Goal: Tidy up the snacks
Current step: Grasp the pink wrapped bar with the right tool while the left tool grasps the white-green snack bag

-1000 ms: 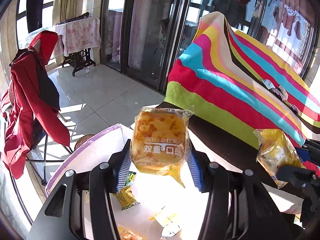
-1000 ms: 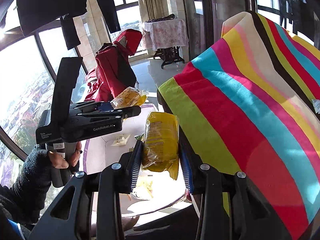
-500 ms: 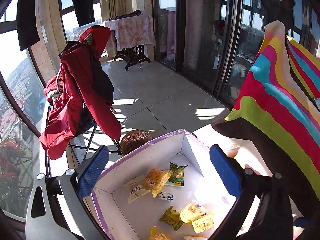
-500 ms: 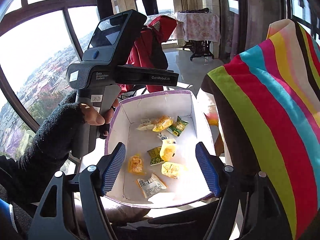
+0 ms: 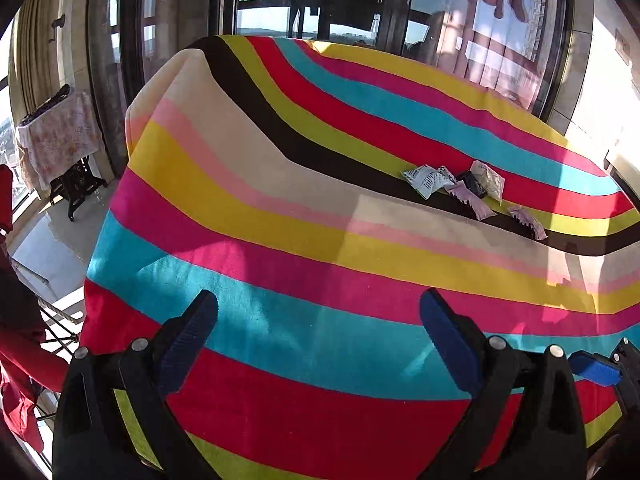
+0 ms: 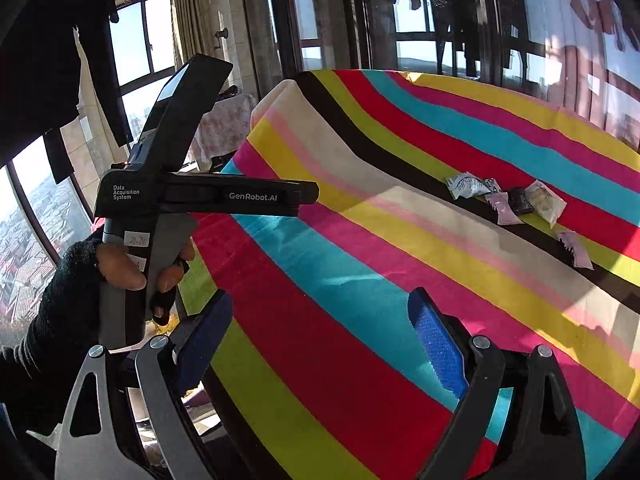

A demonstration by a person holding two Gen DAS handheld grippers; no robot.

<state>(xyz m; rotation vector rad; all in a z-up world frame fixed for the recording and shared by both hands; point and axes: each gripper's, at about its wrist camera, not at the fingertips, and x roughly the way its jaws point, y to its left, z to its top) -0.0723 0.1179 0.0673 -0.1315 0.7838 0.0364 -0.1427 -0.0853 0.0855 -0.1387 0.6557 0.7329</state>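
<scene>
— Swung both grippers away from the purple-edged box, off toward the striped worktop (image 5: 320, 240); dropped both yellow snack packs in there half a second before, judging by the bare fingers.

— Fingers now?

— Spread wide on the left gripper (image 5: 320, 336), gripping nothing. Same on the right gripper (image 6: 320, 332): parted, blue pads (image 6: 438, 348) bare.

— Remaining snacks?

— Clustered on the far side of the cloth, along the dark stripe: a white printed packet (image 5: 426, 178), a small black packet (image 5: 472, 184), a pale clear bag (image 5: 488, 176), two pinkish sachets (image 5: 470, 200) nearby. Well apart from both grippers.

— Meaning for the task?

— Probably a fresh round of picking: reach across, grasp one each, carry back. Box out of sight here, so fill level unknown.
</scene>
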